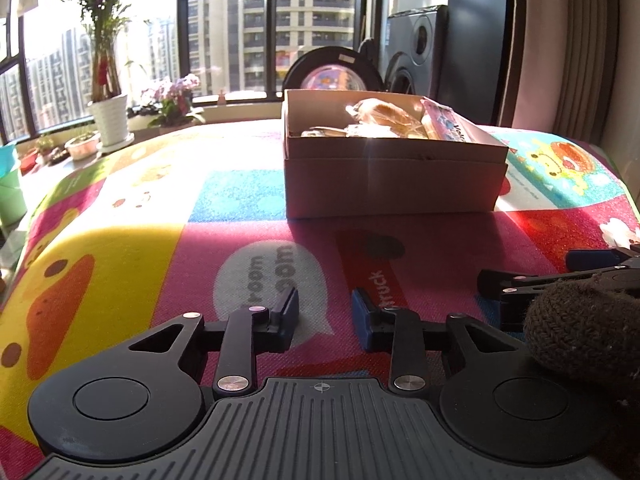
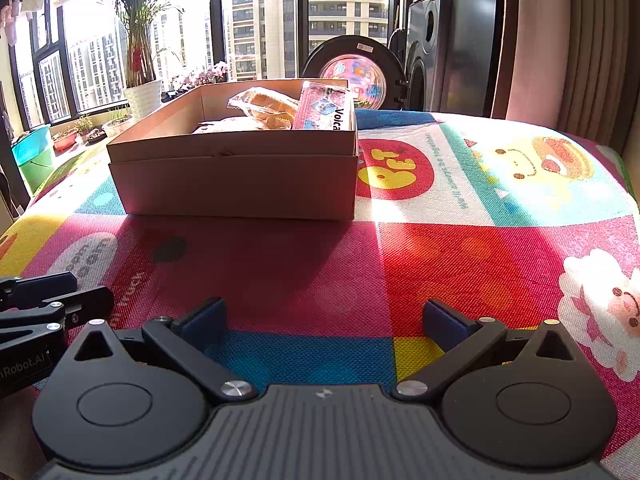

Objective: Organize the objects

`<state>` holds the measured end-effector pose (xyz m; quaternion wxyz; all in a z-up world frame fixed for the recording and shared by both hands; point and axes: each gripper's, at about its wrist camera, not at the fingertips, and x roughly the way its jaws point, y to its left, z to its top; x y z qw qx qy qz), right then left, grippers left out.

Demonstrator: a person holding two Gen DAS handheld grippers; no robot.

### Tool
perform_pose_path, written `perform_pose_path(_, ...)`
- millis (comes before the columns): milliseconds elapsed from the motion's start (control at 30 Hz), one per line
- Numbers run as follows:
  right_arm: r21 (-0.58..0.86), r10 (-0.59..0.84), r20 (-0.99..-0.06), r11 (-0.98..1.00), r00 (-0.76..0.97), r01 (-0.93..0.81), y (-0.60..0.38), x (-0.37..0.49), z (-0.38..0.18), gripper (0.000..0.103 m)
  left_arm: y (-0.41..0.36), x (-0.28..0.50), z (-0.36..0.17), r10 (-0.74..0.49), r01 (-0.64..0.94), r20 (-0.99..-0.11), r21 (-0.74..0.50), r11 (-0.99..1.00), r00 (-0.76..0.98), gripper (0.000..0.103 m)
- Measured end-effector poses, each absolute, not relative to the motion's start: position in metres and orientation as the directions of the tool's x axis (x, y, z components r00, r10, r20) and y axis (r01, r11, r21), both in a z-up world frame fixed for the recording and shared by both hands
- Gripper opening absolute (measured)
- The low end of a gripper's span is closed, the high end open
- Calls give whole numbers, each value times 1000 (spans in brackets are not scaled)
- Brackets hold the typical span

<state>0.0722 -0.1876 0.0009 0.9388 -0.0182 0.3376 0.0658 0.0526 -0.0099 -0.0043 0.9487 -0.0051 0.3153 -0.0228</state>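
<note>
Cardboard box [image 2: 236, 176] sits on the bright cartoon play mat [image 2: 460, 248]; I use the box as landmark.

Inside the box: wrapped bread or pastry packets [image 2: 264, 108] piled toward the far side, and a pink printed packet [image 2: 326, 110] leaning against the box's right wall. In the left wrist view the same contents show, bread packets [image 1: 384, 118] in the middle and the pink packet [image 1: 448, 120] at the right end. How many items lie below the rim I cannot tell.

On the mat in front of the box, and to either side of it, no loose item shows in either view. Judgement: the gathering looks finished or nearly so, everything visible already being in the box. If anything is left, it lies out of frame.

Left gripper [image 1: 325, 314]: jaws parted by a modest gap, nothing between them, resting low over the mat in front of the box. Released.

Right gripper [image 2: 323, 320]: jaws spread wide, empty, also in front of the box and toward its right end. Released. From the left camera it shows at the right edge [image 1: 532, 276], just beside the left one. A dark knitted glove or sleeve [image 1: 584, 328] shows there too.

Behind the box: a round dark-framed washer door [image 2: 354, 70], potted plants [image 2: 140, 52] along the window sill, and a washing machine [image 2: 432, 48].
</note>
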Motion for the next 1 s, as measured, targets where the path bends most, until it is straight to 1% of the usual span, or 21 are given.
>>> perform_pose_path(33, 10, 111, -636, 991, 763, -136, -188, 72, 1, 103, -7, 52, -4, -57, 39, -593, -42, 998, 803, 43)
perform_pose_path(67, 10, 111, -636, 991, 763, -136, -188, 72, 1, 103, -5, 51, -3, -54, 32, -587, -49, 998, 808, 63)
perform_pose_path(100, 11, 111, -636, 991, 763, -136, -188, 72, 1, 103, -5, 51, -2, -37, 13, -582, -45, 999, 812, 79)
perform_pose_path(133, 11, 112, -636, 991, 763, -136, -188, 72, 1, 103, -4, 51, -1, -26, 1, -581, -42, 999, 814, 85)
perform_pose_path(167, 10, 111, -636, 991, 763, -136, -188, 72, 1, 103, -3, 51, 0, -25, -4, -583, -50, 999, 812, 94)
perform_pose_path(200, 10, 111, -636, 991, 763, -136, -188, 72, 1, 103, -1, 52, -1, -35, -5, -587, -65, 998, 809, 97)
perform_pose_path(267, 10, 111, -636, 991, 763, -136, -188, 72, 1, 103, 0, 55, -4, -51, 2, -608, -81, 997, 792, 97)
perform_pose_path(367, 10, 111, -636, 991, 763, -136, -188, 72, 1, 103, -3, 57, -6, -33, -12, -619, -70, 998, 785, 95)
perform_pose_path(567, 10, 111, -636, 991, 763, -136, -188, 72, 1, 103, -11, 59, -8, -1, 3, -636, 2, 1000, 772, 96)
perform_pose_path(1000, 10, 111, -636, 991, 763, -136, -188, 73, 1, 103, -10, 67, -6, 31, -48, -644, -9, 999, 764, 96)
